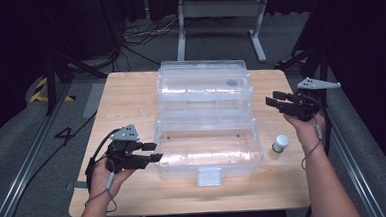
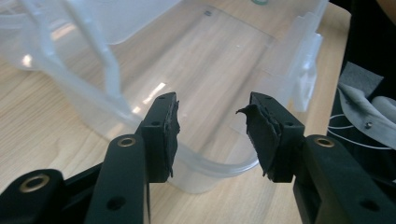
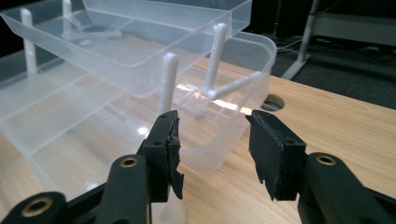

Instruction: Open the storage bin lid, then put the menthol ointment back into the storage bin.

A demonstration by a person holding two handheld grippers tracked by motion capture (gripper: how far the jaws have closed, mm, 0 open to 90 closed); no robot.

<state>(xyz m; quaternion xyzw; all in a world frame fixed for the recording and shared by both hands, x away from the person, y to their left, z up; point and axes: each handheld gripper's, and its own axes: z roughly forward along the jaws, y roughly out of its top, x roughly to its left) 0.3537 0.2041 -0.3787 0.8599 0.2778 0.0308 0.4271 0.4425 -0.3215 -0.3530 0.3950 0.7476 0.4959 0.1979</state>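
At table centre sits the clear plastic box, lid swung open toward the far side, a tray raised on thin struts over the far half. Wooden table carries it; bare wood lies left and right of it, a narrower strip along the near edge.

Box judged light, thin-walled, somewhat springy, smooth and likely slippery. Struts look the weakest part; best left alone. Rim or side wall looks the soundest hold; the latch tab on the near wall is another.

Left gripper: jaws wide, holding nothing, just beside the box's near-left corner; in the left gripper view that corner's rim lies between the jaws, contact unclear. Right gripper: jaws wide, empty, right of the box's far half and clear of it.

Small white-capped bottle stands right of the box, near the right forearm; easy to knock over. Table edges close on both hands' outer sides.
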